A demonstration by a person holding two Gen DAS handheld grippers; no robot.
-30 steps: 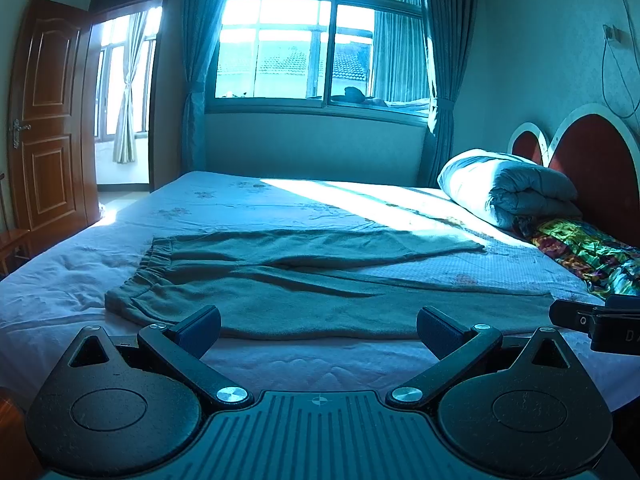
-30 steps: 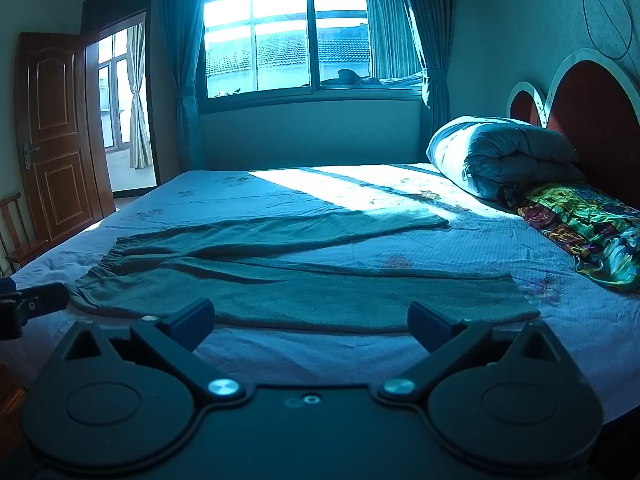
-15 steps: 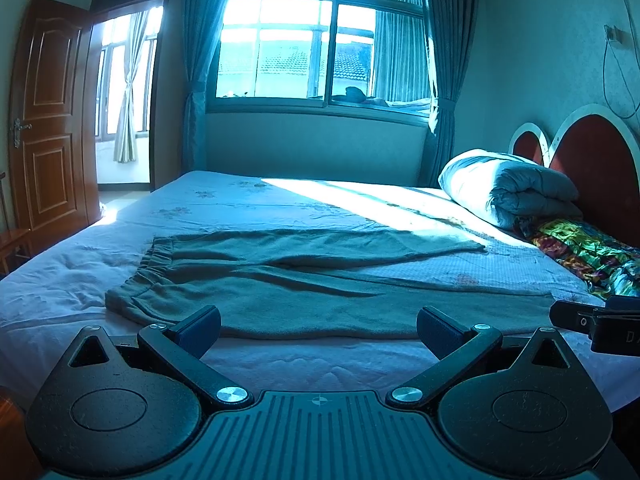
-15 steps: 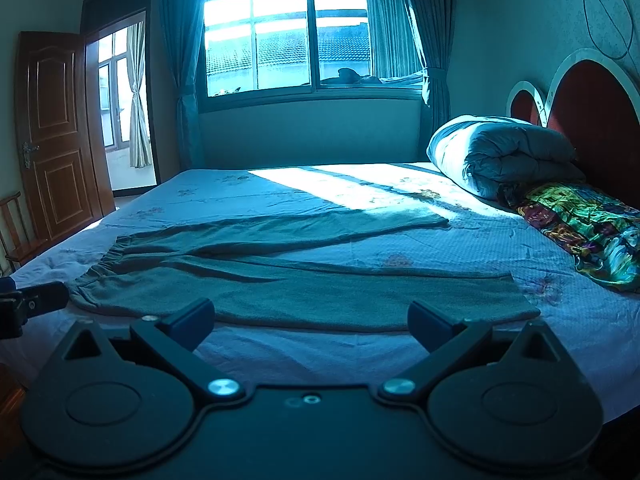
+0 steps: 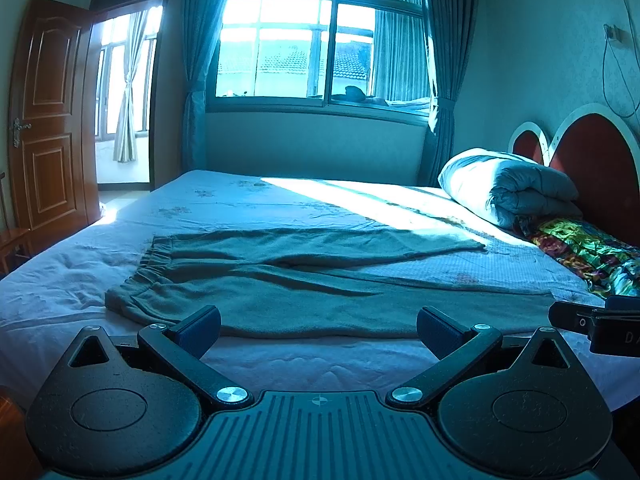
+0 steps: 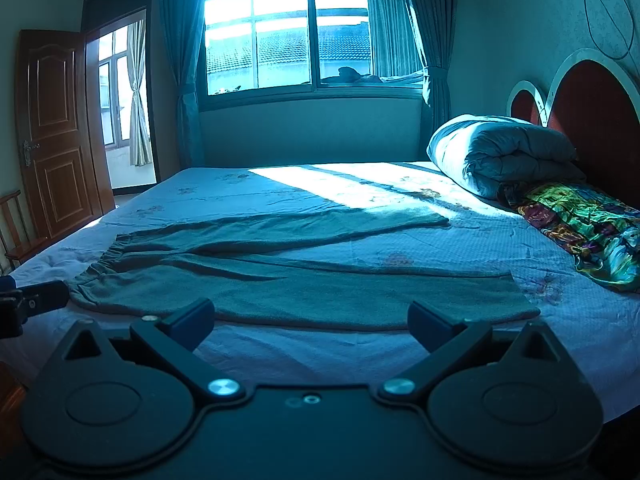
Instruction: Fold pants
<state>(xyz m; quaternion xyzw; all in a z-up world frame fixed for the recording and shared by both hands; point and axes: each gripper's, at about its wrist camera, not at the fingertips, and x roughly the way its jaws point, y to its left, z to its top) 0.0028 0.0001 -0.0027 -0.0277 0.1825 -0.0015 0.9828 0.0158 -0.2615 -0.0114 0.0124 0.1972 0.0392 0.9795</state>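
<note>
Both tongs are standing wide apart and holding nothing: the left gripper [image 5: 318, 330] and the right gripper [image 6: 310, 322] are hovering just off the near edge of the bed [image 5: 304, 360], side by side, and I am pointing them across the mattress.

Right in front of them the pants [image 5: 320, 296] are lying flat and unfolded on the sheet, close to the near edge. Their long axis is running parallel to that edge. The waistband [image 5: 152, 260] is lying toward the foot end of the bed, which is on my left, and the two legs are stretching toward the headboard [image 5: 592, 160] on my right, opening a little apart like a narrow V. The near leg is ending at its hem [image 6: 520, 304], and the far leg is reaching into the patch of sun.

So I am judging that the left gripper is nearer to the waistband and the right gripper is nearer to the hems. No fold is made yet. For the first fold I am thinking each tong must take its own end.

Farther out, a rolled quilt [image 5: 508, 184] and a colourful cloth [image 5: 580, 252] are resting at the head end, well apart from the pants.
</note>
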